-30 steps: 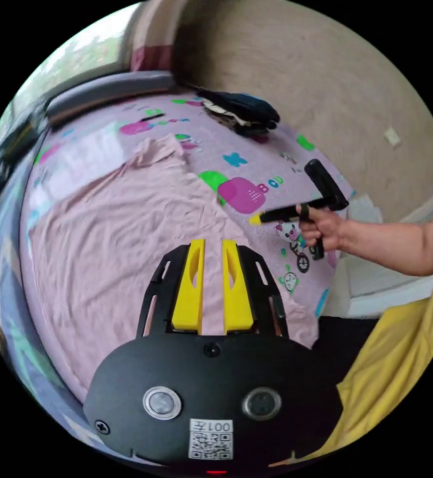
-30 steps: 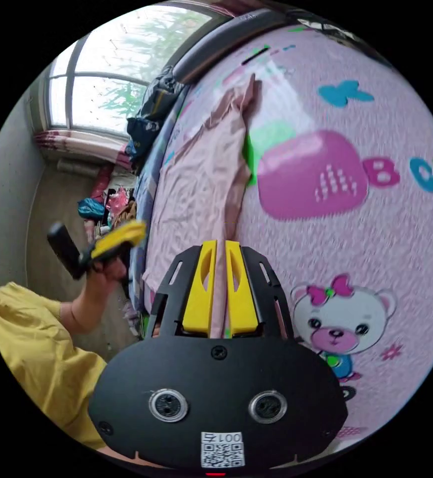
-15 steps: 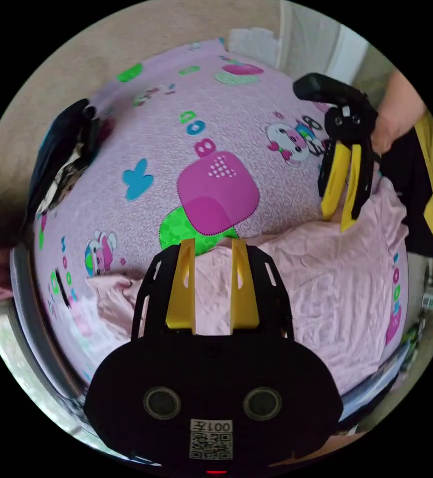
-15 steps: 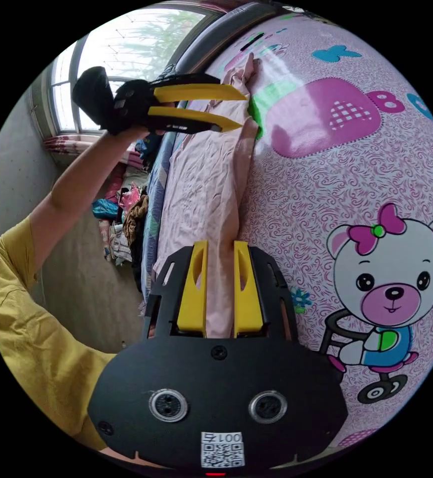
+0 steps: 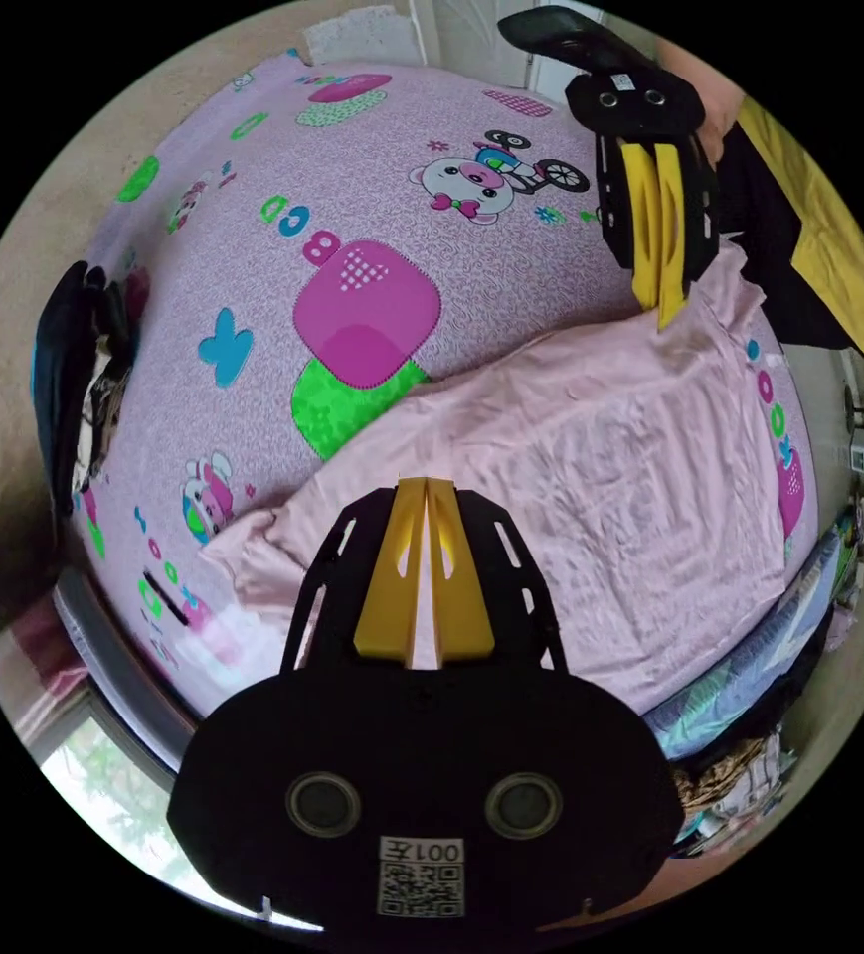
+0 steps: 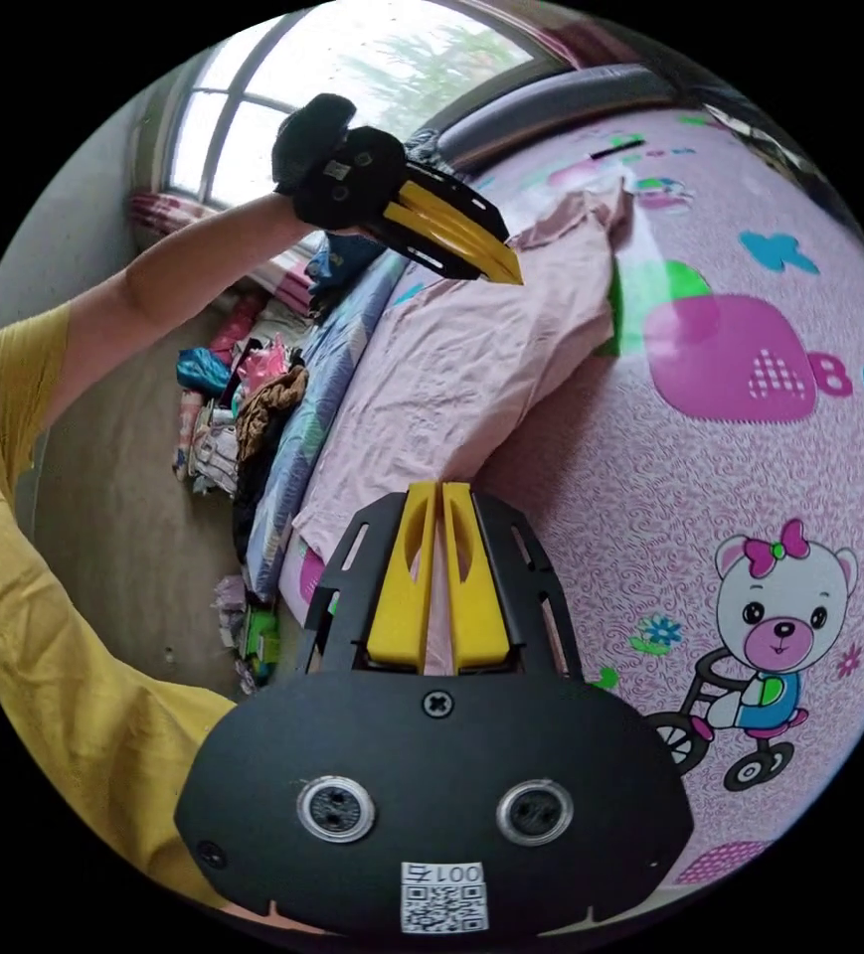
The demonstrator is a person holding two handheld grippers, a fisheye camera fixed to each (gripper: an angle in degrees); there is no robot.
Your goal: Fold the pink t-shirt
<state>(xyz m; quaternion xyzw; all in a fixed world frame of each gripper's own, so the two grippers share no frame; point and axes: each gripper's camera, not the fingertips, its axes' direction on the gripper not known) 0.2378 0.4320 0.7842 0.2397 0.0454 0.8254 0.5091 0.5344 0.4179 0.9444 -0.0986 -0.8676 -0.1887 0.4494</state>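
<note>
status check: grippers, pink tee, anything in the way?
Left gripper and right gripper both shut on pink t-shirt edge. Shirt partly lifted off the cartoon bedsheet. Dark clothes pile at far edge, clear of shirt.

Cartoon-print bed (image 5: 511, 139), pink t-shirt (image 5: 591, 447), dark clothes (image 5: 74, 368)
</note>
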